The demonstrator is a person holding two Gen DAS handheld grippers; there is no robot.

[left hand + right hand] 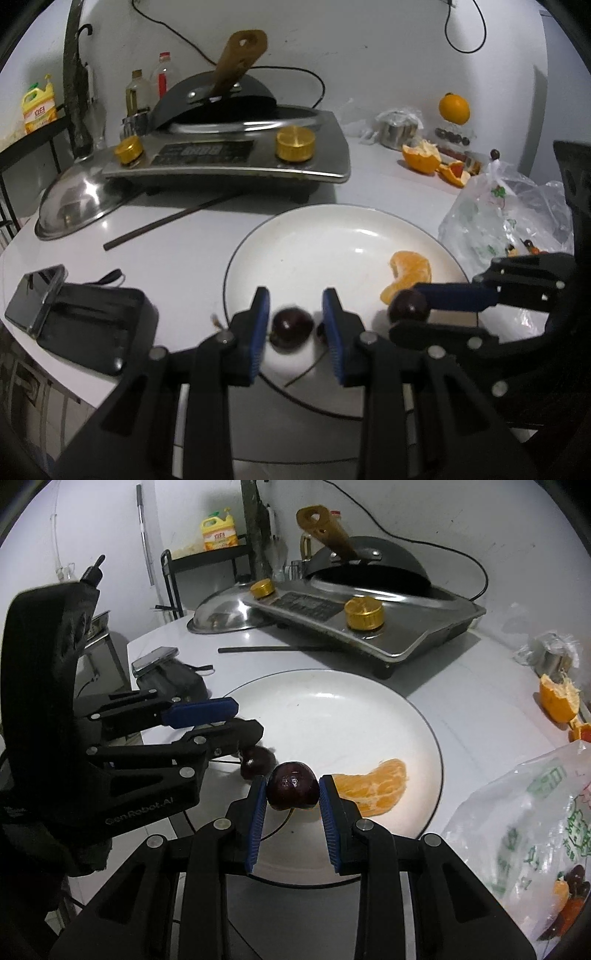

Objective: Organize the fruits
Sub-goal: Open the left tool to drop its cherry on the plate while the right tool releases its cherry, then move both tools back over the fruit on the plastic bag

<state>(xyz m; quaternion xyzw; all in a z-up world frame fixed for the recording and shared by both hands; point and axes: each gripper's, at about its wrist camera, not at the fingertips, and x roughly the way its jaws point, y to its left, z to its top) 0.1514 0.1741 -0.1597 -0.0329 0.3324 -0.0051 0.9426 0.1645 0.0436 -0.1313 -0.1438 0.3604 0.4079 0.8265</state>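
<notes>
My right claw [292, 789] is clamped on a dark cherry [293, 785], both blue pads pressing its sides, and holds it over the near part of the white plate [332, 709], just beside the orange segment [373, 784] that lies on the plate. My left claw [295, 318] stands slightly apart around a second cherry [291, 328]; there is a gap on either side between the pads and the fruit, so it has no grip on it, and the cherry sits low at the plate's near edge, though I cannot tell whether it rests there. Orange peels [423, 157] and a whole orange [454, 108] lie well apart at the back of the table [177, 254]. A plastic bag [517, 834] with more fruit lies right of the plate, the stove [229, 155] behind it.
</notes>
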